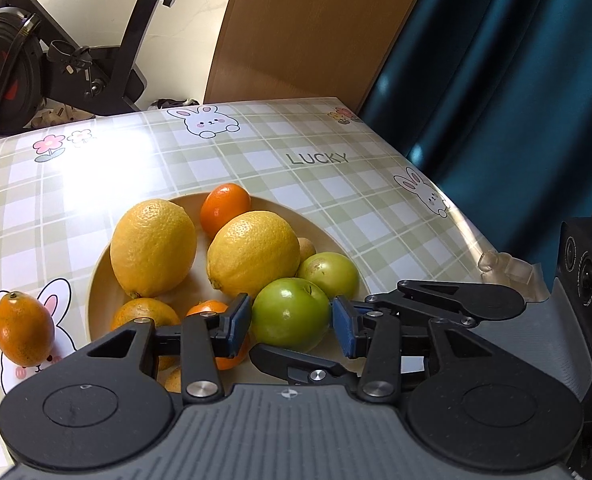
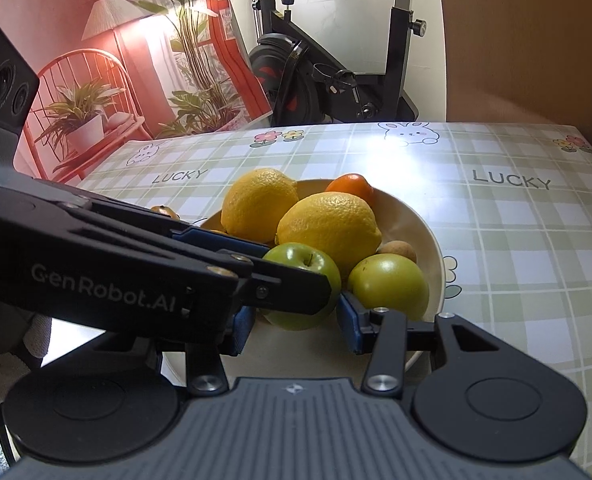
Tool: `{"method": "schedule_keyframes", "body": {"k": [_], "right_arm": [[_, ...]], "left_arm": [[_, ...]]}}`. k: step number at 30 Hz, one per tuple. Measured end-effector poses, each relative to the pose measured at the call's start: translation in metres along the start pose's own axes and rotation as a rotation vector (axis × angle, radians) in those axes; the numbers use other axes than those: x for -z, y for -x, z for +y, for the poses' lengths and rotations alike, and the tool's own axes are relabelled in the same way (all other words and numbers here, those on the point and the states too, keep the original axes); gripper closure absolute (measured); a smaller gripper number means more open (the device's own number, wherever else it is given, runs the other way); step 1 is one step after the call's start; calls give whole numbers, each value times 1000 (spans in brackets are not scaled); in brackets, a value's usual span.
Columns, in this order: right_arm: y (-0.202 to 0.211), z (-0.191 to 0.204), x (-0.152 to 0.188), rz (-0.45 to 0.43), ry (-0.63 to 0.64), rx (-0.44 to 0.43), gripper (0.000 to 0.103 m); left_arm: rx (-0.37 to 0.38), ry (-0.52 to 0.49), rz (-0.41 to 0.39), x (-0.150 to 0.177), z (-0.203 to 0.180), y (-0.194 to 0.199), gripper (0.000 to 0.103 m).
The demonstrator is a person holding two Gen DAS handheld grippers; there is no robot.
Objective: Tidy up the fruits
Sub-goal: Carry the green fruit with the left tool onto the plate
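Left tongs (image 1: pixel 292 322) spread around green apple (image 1: pixel 290 314) | right tongs (image 2: pixel 294 326) wide | apple firm, smooth, slippery: grip across widest middle.

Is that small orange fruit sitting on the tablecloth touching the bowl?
Apart. In the left wrist view, the small orange fruit stands on the tablecloth, with a strip of cloth visible between it and the bowl rim.
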State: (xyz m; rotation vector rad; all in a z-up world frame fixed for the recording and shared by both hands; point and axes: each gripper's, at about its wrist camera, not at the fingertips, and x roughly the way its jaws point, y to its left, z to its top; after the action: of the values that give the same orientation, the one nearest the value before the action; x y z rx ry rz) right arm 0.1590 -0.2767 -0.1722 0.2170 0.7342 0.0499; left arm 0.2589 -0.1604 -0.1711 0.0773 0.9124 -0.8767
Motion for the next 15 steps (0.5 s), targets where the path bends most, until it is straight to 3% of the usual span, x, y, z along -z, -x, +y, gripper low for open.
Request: {"method": "schedule_keyframes", "body": {"k": [15], "right_arm": [[-8,0,2,28,-21,41,55]], "left_arm": [[-28,-21,15,0,-6,-8,56]]}}
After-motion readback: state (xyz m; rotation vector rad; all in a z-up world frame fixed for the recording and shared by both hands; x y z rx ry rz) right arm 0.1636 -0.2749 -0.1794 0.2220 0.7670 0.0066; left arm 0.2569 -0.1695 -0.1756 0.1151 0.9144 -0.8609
